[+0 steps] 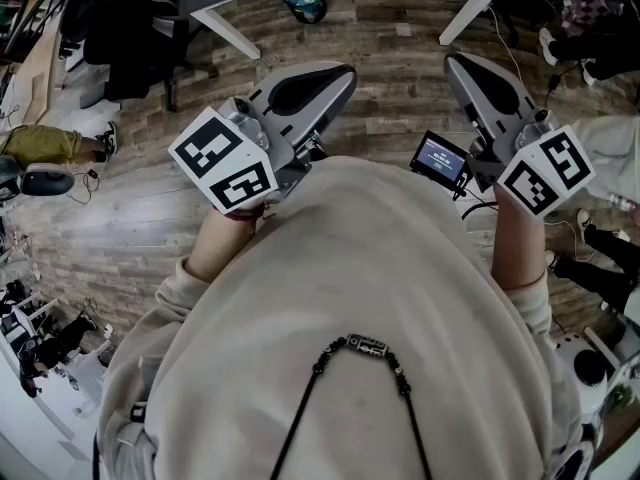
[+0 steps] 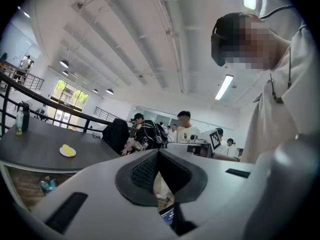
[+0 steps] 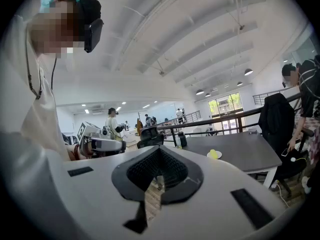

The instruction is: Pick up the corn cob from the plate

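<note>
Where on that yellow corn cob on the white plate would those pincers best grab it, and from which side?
Probably across the middle of the yellow corn cob, coming down from above. It lies flat on the shallow white plate on the dark grey table, so a low sideways approach would meet the rim. Its exact heading is too distant to read.

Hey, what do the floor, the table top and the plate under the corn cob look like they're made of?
Floor: wood or wood-look laminate with a matte finish; it shows staggered planks with grain.
Table top: dark grey, smooth and matte, probably laminate; no grain shows.
Plate: white, maybe ceramic or plastic; it is too small in view to tell.
</note>
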{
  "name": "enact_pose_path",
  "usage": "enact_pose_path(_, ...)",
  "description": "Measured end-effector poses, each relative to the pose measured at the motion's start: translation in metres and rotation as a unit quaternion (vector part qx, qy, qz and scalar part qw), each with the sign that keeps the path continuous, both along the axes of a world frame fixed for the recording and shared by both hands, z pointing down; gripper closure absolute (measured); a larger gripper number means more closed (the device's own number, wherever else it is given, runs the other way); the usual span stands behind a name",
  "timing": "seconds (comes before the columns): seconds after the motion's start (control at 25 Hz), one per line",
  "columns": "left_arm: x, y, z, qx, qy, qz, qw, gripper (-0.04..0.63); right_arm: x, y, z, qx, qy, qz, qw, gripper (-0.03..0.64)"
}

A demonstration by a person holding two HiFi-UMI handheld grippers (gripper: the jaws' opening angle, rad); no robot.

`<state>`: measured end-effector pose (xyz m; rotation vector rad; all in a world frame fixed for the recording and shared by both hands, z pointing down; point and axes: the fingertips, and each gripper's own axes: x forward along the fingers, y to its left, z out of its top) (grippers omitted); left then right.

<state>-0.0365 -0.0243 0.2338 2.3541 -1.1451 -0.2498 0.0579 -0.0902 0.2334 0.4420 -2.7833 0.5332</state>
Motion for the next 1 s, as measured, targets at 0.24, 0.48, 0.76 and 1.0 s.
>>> enact_pose_path(0.24,-0.011,0.0,-0.001,-0.001,0.005,-0.018,0.9998,0.589,-0.007,-0.001,-0.002,-0.001,-0.006,-0.007,1.0,0.603)
enact_pose_path(0.48,-0.008,0.006,-0.001,-0.003,0.009,-0.019,0.9998,0.589,-0.007,0.006,-0.008,-0.039,-0.049,-0.011,0.998,0.603)
enact_pose_path(0.76,0.003,0.003,0.001,-0.003,0.014,-0.014,0.9998,0.589,0.004,0.006,-0.005,-0.052,-0.053,-0.009,0.997,0.603)
enact_pose_path(1.0,0.007,0.0,-0.007,0.0,0.014,-0.003,0.9999,0.589,0.008,0.006,-0.01,-0.053,-0.052,-0.002,0.997,0.603)
